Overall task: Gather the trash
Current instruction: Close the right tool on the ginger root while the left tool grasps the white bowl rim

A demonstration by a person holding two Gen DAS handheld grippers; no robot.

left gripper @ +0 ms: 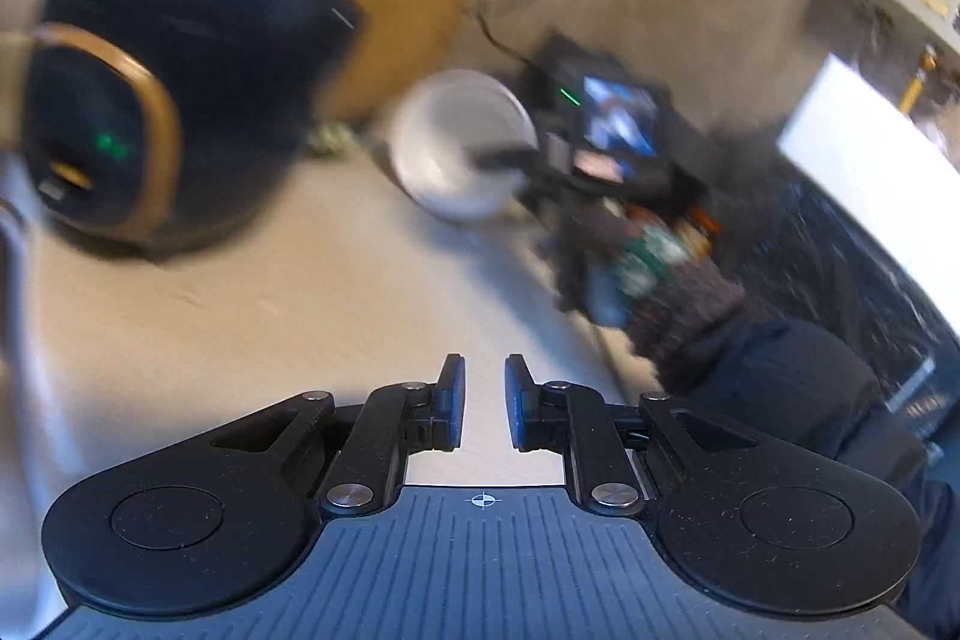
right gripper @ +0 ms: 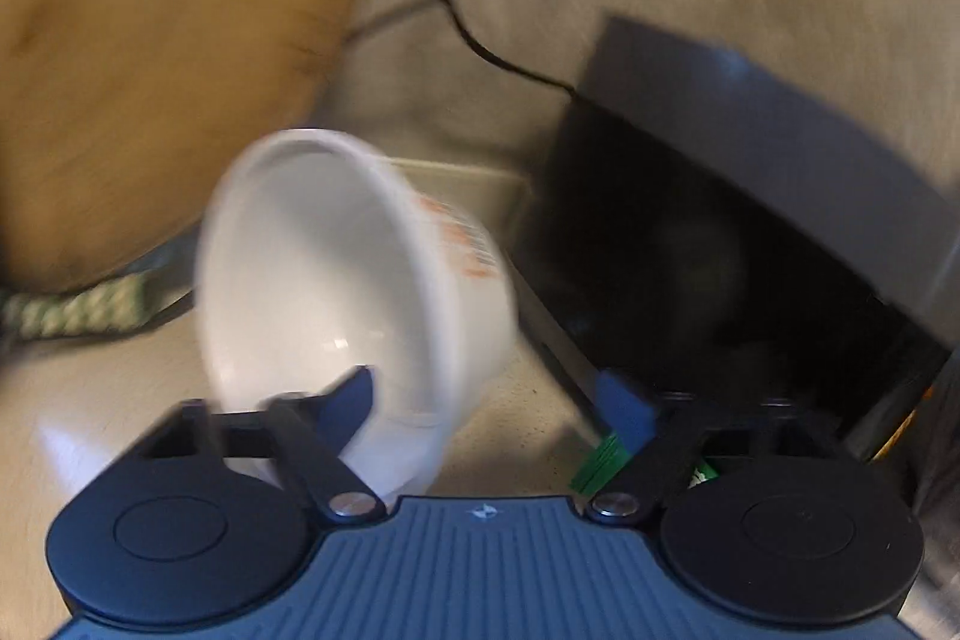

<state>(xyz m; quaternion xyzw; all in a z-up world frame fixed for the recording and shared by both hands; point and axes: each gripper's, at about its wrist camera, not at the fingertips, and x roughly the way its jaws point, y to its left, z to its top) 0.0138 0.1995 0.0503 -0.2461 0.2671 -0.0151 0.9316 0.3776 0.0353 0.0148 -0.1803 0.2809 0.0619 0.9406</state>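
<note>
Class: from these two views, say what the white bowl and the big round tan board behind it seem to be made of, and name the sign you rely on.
White bowl: probably glazed ceramic or glossy plastic; smooth white wall with a bright glint inside, orange print outside. Blur leaves it open.
Round tan board: likely wood with a matt finish; streaky grain and a dark crack at its edge.

The white paper-like bowl (right gripper: 336, 268) looked smooth and faintly glossy inside. The round tan wooden tabletop (right gripper: 150, 58) appeared matt. The black plastic gripper arms (left gripper: 384, 436) were matt with shiny metal rivets (left gripper: 351, 495).
</note>
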